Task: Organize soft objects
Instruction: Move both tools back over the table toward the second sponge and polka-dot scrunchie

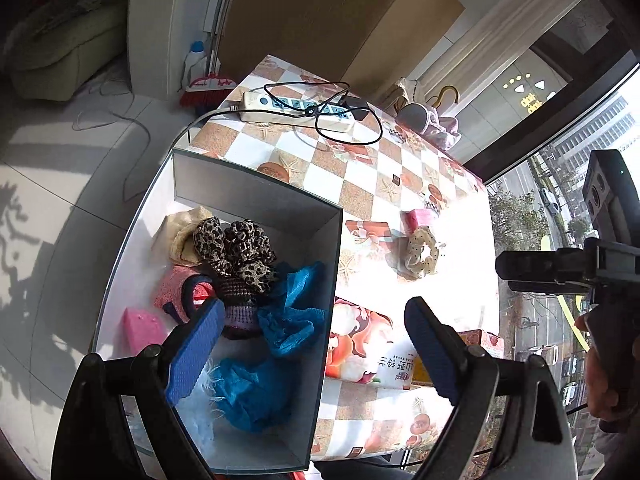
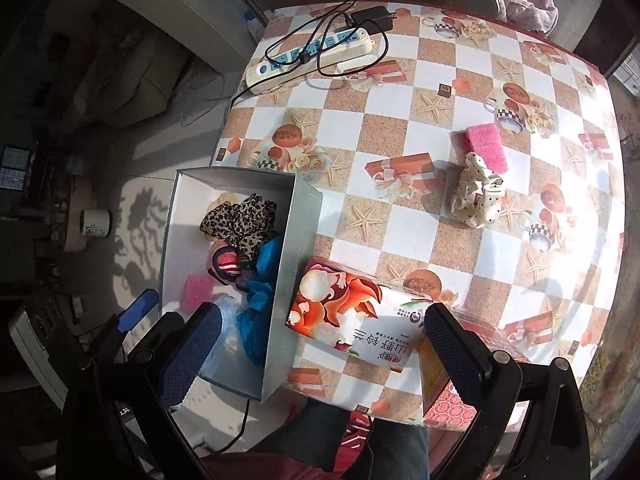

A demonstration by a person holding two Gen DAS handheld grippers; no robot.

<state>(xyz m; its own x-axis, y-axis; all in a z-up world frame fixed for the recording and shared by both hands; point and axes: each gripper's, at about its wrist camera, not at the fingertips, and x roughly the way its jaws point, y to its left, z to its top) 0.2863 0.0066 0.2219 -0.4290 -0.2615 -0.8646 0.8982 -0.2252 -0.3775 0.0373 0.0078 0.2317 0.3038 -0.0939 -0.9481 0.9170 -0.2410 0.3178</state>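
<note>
A grey box (image 1: 256,196) at the table's left edge holds a leopard scrunchie (image 1: 240,244), crumpled blue cloths (image 1: 292,316), a pink sponge (image 1: 142,330) and other soft pieces. My left gripper (image 1: 314,350) hovers open above the box's near right wall, with nothing between its fingers. Out on the table lie a second pink sponge (image 2: 486,146) and, touching it, a cream polka-dot scrunchie (image 2: 476,192). My right gripper (image 2: 320,352) is open above the box (image 2: 300,248) corner and a tissue pack (image 2: 352,320), gripping nothing.
A white power strip (image 2: 312,56) with a black cable and charger lies at the table's far left. A red patterned carton (image 2: 444,404) stands by the tissue pack at the near edge. Pale clothes (image 1: 432,122) sit past the far edge. The checkered tablecloth (image 2: 400,120) covers the table.
</note>
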